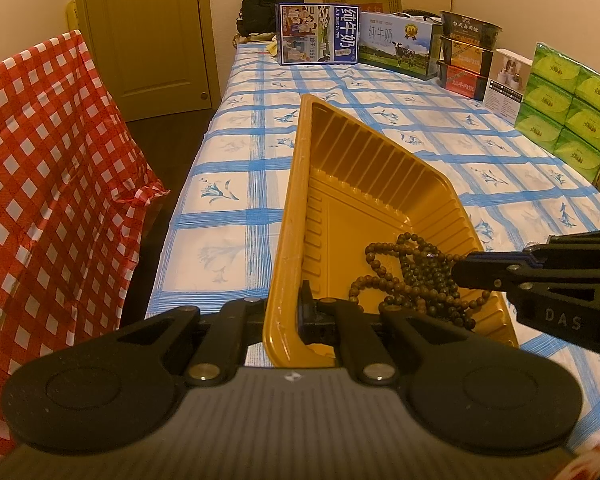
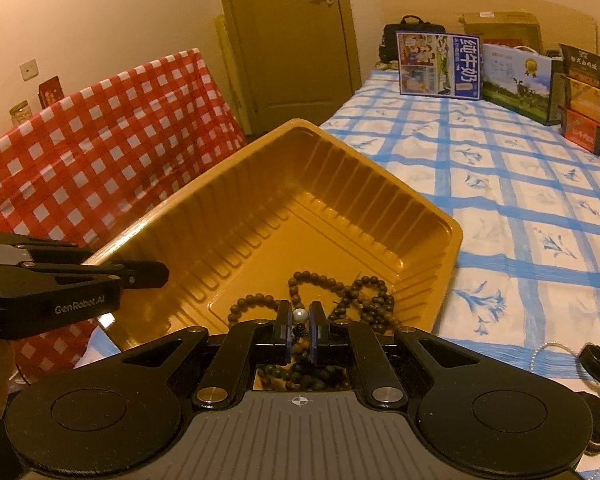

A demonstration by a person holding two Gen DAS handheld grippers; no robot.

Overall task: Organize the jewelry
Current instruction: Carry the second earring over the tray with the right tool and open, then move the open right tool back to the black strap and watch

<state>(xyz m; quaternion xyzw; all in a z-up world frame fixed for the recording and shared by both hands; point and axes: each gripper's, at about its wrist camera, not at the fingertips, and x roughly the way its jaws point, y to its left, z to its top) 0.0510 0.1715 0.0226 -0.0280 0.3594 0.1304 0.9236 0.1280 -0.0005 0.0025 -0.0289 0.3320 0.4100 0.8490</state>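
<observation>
A gold plastic tray (image 1: 296, 200) is tilted up above the blue-checked cloth; my left gripper (image 1: 284, 312) is shut on its near rim. A heap of brown wooden bead strands (image 1: 416, 276) lies in the tray's low corner. My right gripper (image 2: 300, 326) is over that heap, shut on a bead strand with a white pearl-like bead (image 2: 299, 314) between its pads. In the right wrist view the tray (image 2: 260, 208) and the bead strands (image 2: 340, 296) fill the middle, and the left gripper's fingers (image 2: 140, 274) pinch the tray's left rim. The right gripper's fingers (image 1: 488, 272) reach in from the right.
A pearl bracelet (image 2: 548, 350) and a black-strapped watch (image 2: 598, 364) lie on the cloth at lower right. Milk cartons (image 1: 318, 34), stacked boxes (image 1: 466, 54) and green tissue packs (image 1: 564, 108) line the far and right edges. Red-checked cloth (image 1: 40, 180) hangs at left.
</observation>
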